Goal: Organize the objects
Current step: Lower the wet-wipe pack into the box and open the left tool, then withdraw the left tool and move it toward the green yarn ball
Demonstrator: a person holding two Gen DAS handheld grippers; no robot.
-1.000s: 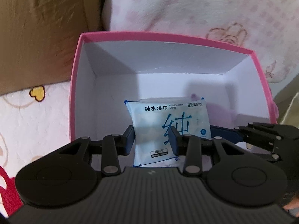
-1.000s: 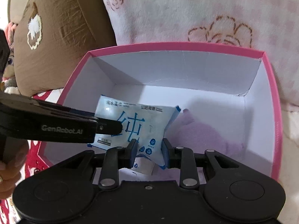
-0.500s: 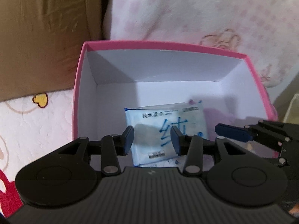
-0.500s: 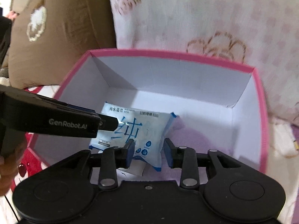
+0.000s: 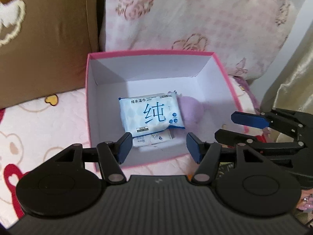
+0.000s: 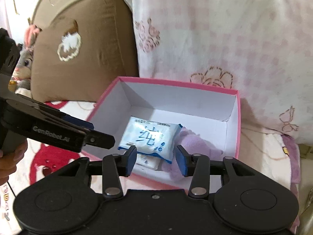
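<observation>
A pink box [image 5: 90, 105] [image 6: 237, 129] with white inner walls sits on the bed. Inside it lies a blue and white wet wipes pack [image 5: 150, 115] [image 6: 150, 137], resting on a smaller white pack [image 5: 151, 138] [image 6: 146, 161] and beside a lilac soft thing [image 5: 190, 110] [image 6: 192, 140]. My left gripper [image 5: 157, 146] hangs above the box's near edge, its jaws opening, nothing between them. My right gripper [image 6: 155, 160] is likewise raised over the near rim, jaws opening and empty. In the left wrist view the right gripper [image 5: 248, 126] shows at the right.
A brown cushion [image 5: 45, 39] [image 6: 78, 47] leans behind the box at the left. A pink-patterned pillow [image 5: 195, 19] [image 6: 225, 39] stands behind it. The bed cover [image 5: 39, 121] has cartoon prints. A plush toy [image 6: 24, 58] sits far left, and a hand [image 6: 11, 156] holds the left gripper.
Both grippers let go of the wipes pack, opened and rose back out of the box. The pack now lies flat on the box floor.
</observation>
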